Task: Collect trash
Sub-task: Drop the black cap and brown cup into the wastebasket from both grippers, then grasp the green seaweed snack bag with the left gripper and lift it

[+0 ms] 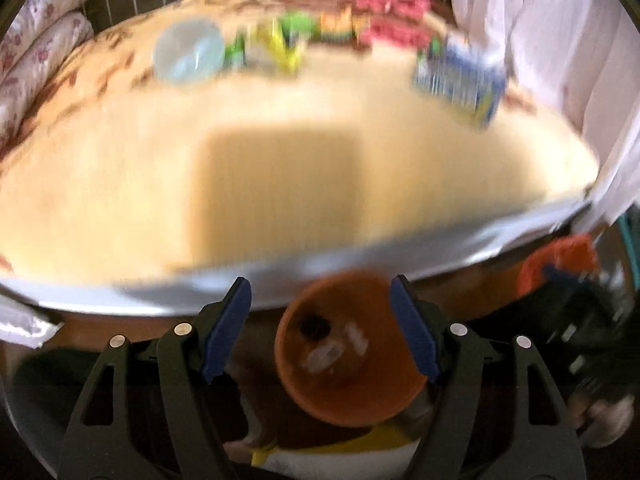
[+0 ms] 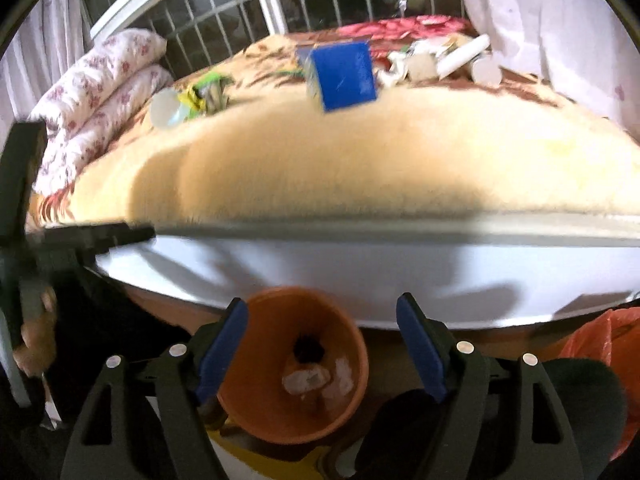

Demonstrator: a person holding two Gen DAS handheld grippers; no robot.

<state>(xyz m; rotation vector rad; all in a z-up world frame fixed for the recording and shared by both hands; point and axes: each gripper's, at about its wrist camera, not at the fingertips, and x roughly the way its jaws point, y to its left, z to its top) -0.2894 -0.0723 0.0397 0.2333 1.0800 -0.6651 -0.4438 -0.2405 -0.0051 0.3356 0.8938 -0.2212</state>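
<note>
An orange bin (image 1: 348,384) (image 2: 256,412) stands on the floor just below the bed's edge, with white scraps (image 1: 336,348) (image 2: 312,378) and a dark lump inside. My left gripper (image 1: 320,284) hangs open over the bin, nothing between its blue pads (image 1: 224,332). My right gripper (image 2: 322,302) is open above the same bin, also empty. On the cream blanket (image 1: 280,180) (image 2: 360,160) lie a blue box (image 1: 460,76) (image 2: 344,76), a clear plastic cup (image 1: 188,50) (image 2: 166,108), green and yellow wrappers (image 1: 284,44) (image 2: 206,94) and white tubes (image 2: 460,58).
Flowered pillows (image 1: 44,40) (image 2: 104,76) are stacked at the bed's left, against a barred window (image 2: 224,12). A white curtain (image 1: 560,40) hangs at the right. An orange plastic bag (image 2: 600,344) sits on the floor to the right of the bin. A white bed side (image 2: 360,272) runs across.
</note>
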